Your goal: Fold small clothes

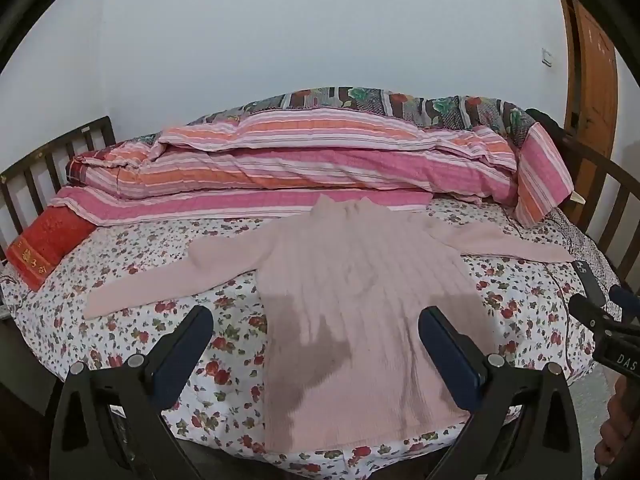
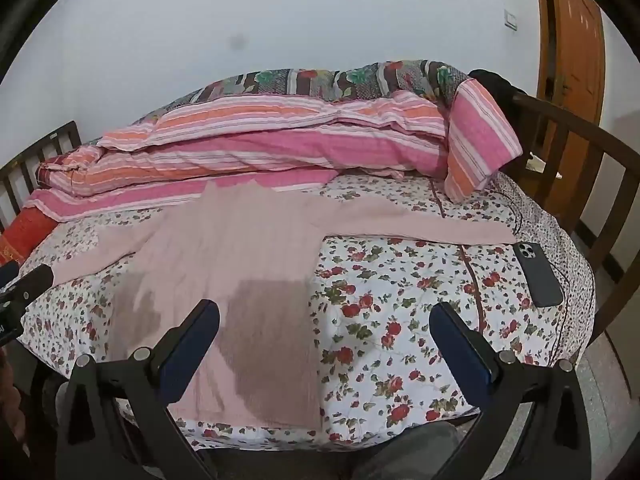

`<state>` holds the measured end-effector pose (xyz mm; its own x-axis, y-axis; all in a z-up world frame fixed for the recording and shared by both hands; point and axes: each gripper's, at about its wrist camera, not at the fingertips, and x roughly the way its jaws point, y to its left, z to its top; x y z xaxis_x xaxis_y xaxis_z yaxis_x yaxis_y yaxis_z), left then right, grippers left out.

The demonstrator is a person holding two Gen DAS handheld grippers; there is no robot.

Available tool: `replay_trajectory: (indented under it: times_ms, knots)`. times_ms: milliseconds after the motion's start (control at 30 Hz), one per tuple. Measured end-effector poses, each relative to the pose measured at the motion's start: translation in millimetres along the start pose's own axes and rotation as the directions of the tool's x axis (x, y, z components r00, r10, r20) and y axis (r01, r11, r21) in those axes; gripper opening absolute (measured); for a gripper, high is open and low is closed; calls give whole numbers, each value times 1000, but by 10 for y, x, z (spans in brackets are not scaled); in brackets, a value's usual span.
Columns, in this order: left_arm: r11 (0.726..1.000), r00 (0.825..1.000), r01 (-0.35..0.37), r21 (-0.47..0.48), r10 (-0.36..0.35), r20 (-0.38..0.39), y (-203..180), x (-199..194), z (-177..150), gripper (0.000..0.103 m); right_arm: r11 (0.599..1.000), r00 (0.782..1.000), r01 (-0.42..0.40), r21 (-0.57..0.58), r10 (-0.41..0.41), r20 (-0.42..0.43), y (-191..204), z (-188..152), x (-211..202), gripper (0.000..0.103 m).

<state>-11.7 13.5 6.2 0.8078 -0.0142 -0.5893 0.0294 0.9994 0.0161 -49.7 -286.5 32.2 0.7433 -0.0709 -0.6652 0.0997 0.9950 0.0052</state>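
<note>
A small pale pink ribbed sweater lies flat on the floral bed sheet, collar toward the far side, both sleeves spread out sideways. It also shows in the right wrist view. My left gripper is open and empty, hovering above the sweater's hem. My right gripper is open and empty, above the sweater's right hem edge and the sheet. The right gripper also shows at the right edge of the left wrist view. The left gripper also shows at the left edge of the right wrist view.
A folded pink striped quilt lies along the far side of the bed. A red cushion sits at the left. A dark phone lies on the sheet at the right, near the sleeve end. Wooden bed rails and a door stand to the right.
</note>
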Motion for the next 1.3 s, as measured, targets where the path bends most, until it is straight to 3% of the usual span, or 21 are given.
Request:
replay_trajectory:
  times_ms: [1300]
  knots:
    - [1000, 1000, 4, 17, -4, 19, -6, -61, -1, 103, 999, 999, -37, 6, 37, 18, 65, 24, -95, 103]
